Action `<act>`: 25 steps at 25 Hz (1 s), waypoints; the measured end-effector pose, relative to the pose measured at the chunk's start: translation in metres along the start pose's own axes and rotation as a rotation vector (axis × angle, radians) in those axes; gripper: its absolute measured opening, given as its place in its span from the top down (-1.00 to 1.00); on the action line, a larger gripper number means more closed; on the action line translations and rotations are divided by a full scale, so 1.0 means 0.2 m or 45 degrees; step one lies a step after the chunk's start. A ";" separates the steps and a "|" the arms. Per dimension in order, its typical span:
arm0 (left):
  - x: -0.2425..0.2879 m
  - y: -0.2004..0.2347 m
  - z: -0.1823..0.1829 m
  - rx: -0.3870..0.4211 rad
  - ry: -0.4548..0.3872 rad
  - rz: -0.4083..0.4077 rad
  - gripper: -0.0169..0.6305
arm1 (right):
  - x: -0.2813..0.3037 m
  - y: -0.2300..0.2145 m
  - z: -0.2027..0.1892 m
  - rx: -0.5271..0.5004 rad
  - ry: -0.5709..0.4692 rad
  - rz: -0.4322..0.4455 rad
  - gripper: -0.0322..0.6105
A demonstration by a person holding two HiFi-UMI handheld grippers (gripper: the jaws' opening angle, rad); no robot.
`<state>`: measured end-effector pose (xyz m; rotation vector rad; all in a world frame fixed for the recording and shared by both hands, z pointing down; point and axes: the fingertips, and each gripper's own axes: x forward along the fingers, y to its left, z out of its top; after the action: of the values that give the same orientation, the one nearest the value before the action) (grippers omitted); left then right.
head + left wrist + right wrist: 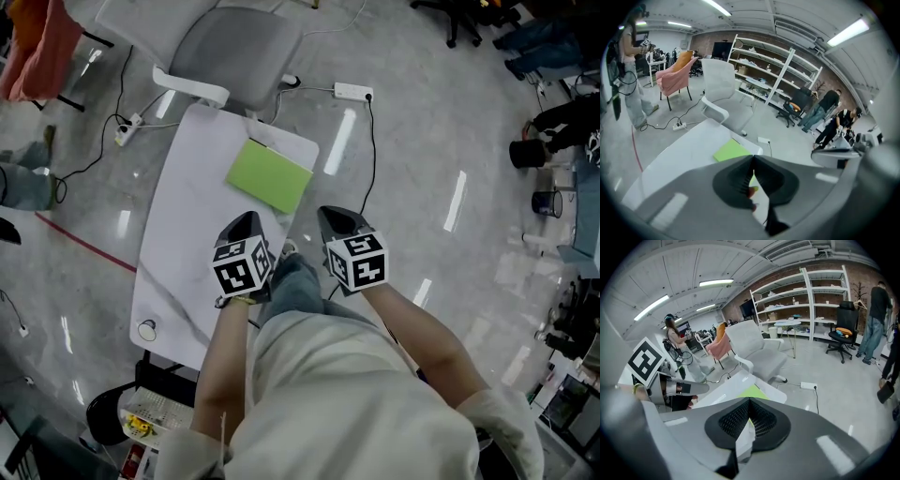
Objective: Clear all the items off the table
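A flat green pad (270,175) lies near the far end of the white table (187,216), close to its right edge. My left gripper (248,217) hovers over the table's near right part, just short of the pad. Its jaws meet at the tips with nothing between them. My right gripper (330,214) hangs beside the table's right edge, over the floor, shut and holding nothing. In the left gripper view the green pad (731,151) shows just beyond the left gripper (753,159). The right gripper view has the green pad (752,391) past the right gripper (749,401).
A grey office chair (239,42) stands against the table's far end. A power strip (352,91) and cables lie on the floor beyond. A small round disc (147,329) sits at the table's near left corner. A black bin (141,417) stands below it. People stand by distant shelves (778,75).
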<state>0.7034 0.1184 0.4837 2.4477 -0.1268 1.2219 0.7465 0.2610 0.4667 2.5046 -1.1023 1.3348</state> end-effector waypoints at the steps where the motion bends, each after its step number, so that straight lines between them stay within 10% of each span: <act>1: 0.01 0.01 0.00 0.000 0.009 0.000 0.91 | 0.01 0.00 -0.01 0.008 0.009 -0.001 0.90; 25: 0.55 0.28 -0.03 0.005 0.045 0.019 0.92 | 0.47 -0.16 -0.21 0.034 0.159 0.002 0.90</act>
<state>0.7528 0.0798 0.5912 2.4309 -0.1331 1.2724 0.7718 0.2495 0.5722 2.4008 -1.0678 1.4932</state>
